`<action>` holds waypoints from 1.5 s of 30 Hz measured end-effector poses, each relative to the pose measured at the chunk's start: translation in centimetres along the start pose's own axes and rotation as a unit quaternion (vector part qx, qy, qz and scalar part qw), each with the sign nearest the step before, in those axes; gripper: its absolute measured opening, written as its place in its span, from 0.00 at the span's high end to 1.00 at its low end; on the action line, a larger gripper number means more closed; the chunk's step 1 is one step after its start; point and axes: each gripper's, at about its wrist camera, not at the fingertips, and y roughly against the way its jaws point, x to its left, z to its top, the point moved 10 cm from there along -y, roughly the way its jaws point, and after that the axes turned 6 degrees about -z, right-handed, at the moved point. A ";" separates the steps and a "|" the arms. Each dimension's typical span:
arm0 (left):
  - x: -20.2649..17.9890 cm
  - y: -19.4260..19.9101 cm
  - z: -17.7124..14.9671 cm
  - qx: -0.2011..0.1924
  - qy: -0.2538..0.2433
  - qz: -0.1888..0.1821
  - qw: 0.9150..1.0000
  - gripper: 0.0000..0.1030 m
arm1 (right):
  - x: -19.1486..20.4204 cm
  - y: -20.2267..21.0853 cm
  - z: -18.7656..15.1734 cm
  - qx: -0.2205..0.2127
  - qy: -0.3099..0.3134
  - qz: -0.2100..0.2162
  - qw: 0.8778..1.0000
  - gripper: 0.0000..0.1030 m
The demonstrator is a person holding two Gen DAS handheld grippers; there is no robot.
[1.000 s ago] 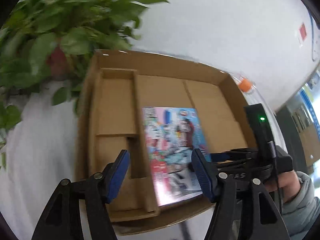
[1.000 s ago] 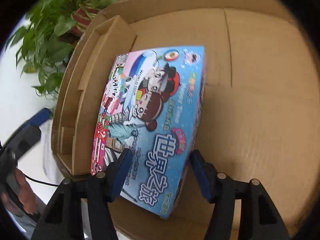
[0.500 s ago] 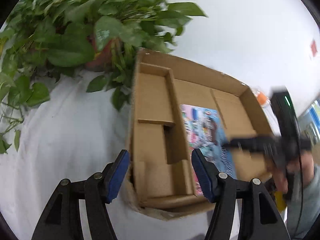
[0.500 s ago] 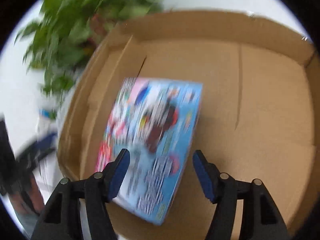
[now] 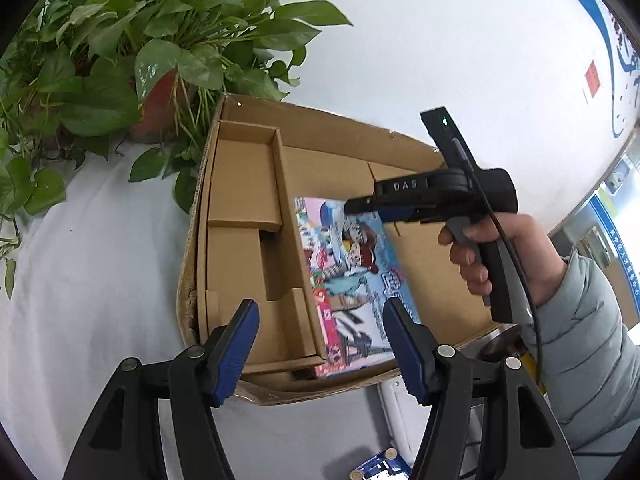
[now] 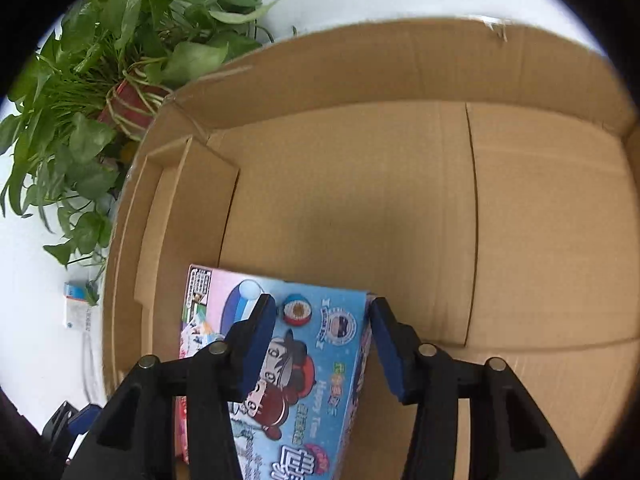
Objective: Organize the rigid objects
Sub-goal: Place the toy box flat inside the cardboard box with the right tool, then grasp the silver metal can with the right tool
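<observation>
A colourful cartoon game box (image 5: pixel 352 280) lies flat in a big cardboard box (image 5: pixel 320 128), against its inner divider. It also shows in the right wrist view (image 6: pixel 320 360). My right gripper (image 6: pixel 322 336) is open, low over the game box's far end, with one finger over its top face and the other beside its right edge. It shows from the side in the left wrist view (image 5: pixel 360 206). My left gripper (image 5: pixel 320 340) is open and empty, above the cardboard box's near wall.
A potted green plant (image 5: pixel 152 60) stands at the cardboard box's far left corner on the white table (image 5: pixel 80 280). Cardboard insert compartments (image 5: pixel 244 216) fill the box's left side. A small white carton (image 6: pixel 74 310) lies left of the box.
My right gripper has moved forward over the game box's far end and narrowed somewhat. My left gripper has swung left and pulled back from the cardboard box.
</observation>
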 end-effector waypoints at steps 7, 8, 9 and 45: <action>-1.5 1.7 0.0 -0.033 -0.012 0.007 0.999 0.26 | 0.7 2.1 -2.8 0.008 0.017 0.005 1.000 0.48; -1.8 2.1 -0.1 -0.037 -0.015 0.011 0.999 0.17 | 0.7 3.7 -3.5 -0.011 0.025 0.000 1.000 0.44; -2.2 2.6 -0.3 -0.041 -0.019 0.016 0.999 0.09 | 1.2 5.4 -4.5 -0.036 0.037 -0.014 0.999 0.36; -18.6 -3.5 -8.0 0.116 0.047 -0.181 0.975 0.26 | 2.0 20.6 -24.7 -0.101 0.055 0.009 0.993 0.22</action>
